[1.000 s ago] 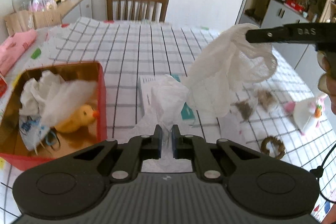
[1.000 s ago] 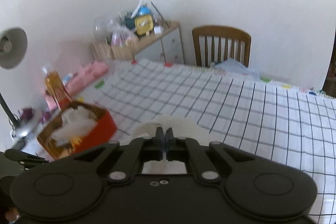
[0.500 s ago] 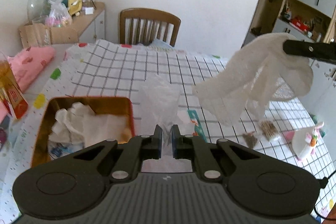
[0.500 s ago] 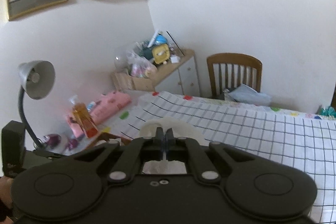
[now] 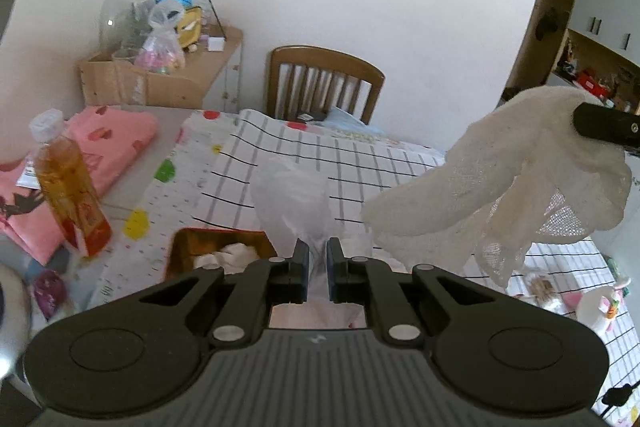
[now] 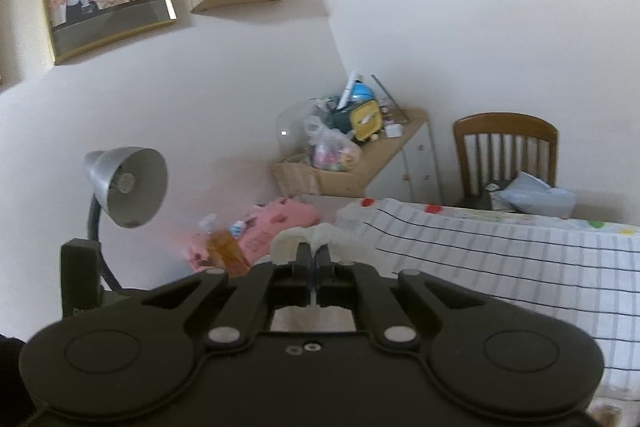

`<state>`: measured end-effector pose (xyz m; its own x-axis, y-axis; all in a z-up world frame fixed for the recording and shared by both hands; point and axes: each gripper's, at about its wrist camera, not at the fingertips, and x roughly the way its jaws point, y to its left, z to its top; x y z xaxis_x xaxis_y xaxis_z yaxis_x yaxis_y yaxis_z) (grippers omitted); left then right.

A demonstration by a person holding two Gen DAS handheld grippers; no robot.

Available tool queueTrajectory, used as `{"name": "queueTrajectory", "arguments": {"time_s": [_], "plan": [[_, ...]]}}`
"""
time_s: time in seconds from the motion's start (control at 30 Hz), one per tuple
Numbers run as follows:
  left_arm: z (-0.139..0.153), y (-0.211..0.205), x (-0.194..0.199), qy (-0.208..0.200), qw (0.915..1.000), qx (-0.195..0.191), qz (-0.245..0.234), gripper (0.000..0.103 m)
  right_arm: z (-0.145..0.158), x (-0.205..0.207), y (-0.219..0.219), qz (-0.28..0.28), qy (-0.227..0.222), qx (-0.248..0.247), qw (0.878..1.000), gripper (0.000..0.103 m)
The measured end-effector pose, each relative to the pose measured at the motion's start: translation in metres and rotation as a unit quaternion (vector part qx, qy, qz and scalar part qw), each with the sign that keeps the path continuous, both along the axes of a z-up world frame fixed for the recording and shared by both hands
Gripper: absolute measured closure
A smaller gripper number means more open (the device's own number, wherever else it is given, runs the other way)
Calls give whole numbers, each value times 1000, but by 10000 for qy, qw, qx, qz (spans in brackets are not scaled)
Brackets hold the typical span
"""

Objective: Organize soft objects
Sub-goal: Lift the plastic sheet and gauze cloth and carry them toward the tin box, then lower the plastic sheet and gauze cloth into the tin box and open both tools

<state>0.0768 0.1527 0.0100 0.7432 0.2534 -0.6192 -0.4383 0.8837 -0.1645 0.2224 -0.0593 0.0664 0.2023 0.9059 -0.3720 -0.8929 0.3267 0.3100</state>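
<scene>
Over the red box, the left gripper pinches a clear plastic bag directly above it. Well right of the box, the right gripper clamps a white mesh cloth, which hangs downward.

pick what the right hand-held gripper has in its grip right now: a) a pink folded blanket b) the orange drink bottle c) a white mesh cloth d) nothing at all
c: the right hand-held gripper is shut on the white mesh cloth, which the left wrist view shows hanging in the air from its black finger above the checked table.
</scene>
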Motion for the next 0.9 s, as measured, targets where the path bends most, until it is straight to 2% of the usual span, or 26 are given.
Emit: {"name": "queueTrajectory", "arguments": {"time_s": [0.2, 0.57, 0.9], "plan": [[-7, 30, -10, 70, 10000, -22, 32, 94, -4, -18, 40, 174, 62, -41, 9998, 101], [-45, 62, -12, 493, 9986, -107, -182, 94, -62, -29, 109, 58, 523, -669, 9964, 101], [-73, 76, -5, 844, 9952, -207, -448, 94, -102, -33, 139, -128, 723, -1156, 9906, 101]]}}
